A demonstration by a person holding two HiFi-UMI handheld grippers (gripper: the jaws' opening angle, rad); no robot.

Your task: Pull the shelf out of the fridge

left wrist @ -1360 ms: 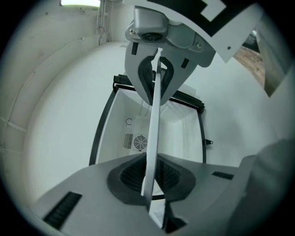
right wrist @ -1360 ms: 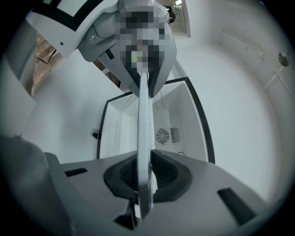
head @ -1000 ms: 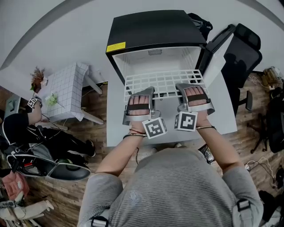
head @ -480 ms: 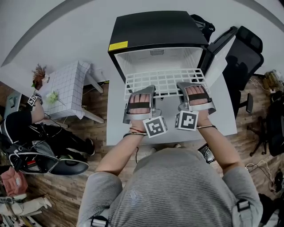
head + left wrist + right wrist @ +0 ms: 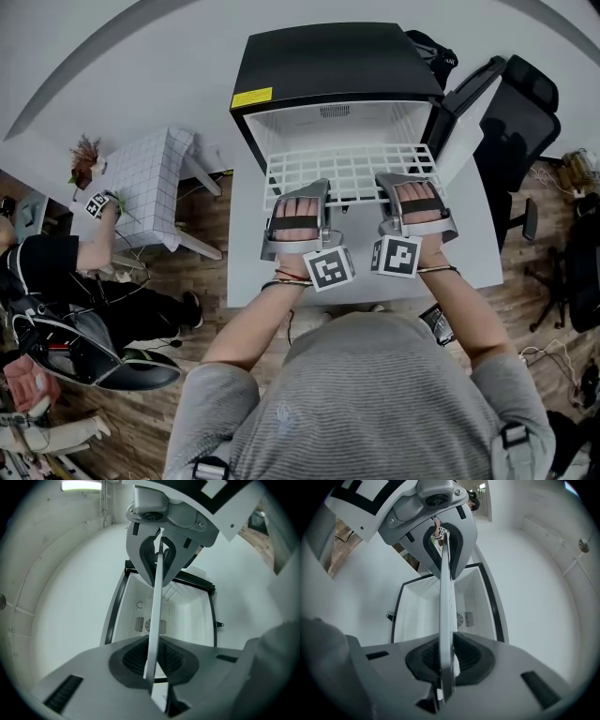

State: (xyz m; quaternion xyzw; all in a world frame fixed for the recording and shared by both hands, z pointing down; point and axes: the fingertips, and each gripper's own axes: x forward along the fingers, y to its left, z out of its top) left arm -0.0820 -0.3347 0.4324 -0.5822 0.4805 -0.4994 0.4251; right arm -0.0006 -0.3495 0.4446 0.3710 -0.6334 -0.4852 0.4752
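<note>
A small black fridge [image 5: 328, 61] stands on a white table [image 5: 473, 244], its door [image 5: 466, 98] swung open to the right. The white wire shelf [image 5: 347, 172] sticks partway out of the white interior. My left gripper [image 5: 302, 192] is shut on the shelf's front edge at the left, my right gripper [image 5: 405, 185] on the same edge at the right. In the left gripper view the shelf [image 5: 157, 611] runs edge-on as a thin white strip between the dark pads of the left gripper [image 5: 152, 667]. The right gripper view shows the same: shelf [image 5: 446, 597], right gripper [image 5: 444, 667].
A low white stool-table [image 5: 150, 187] with a small plant [image 5: 84, 155] stands on the wooden floor to the left. A seated person [image 5: 56, 272] is beside it. A black office chair [image 5: 520, 112] stands behind the open door.
Both grippers and the shelf stay in about the same place. The person at the left has raised an arm toward the low white table.
</note>
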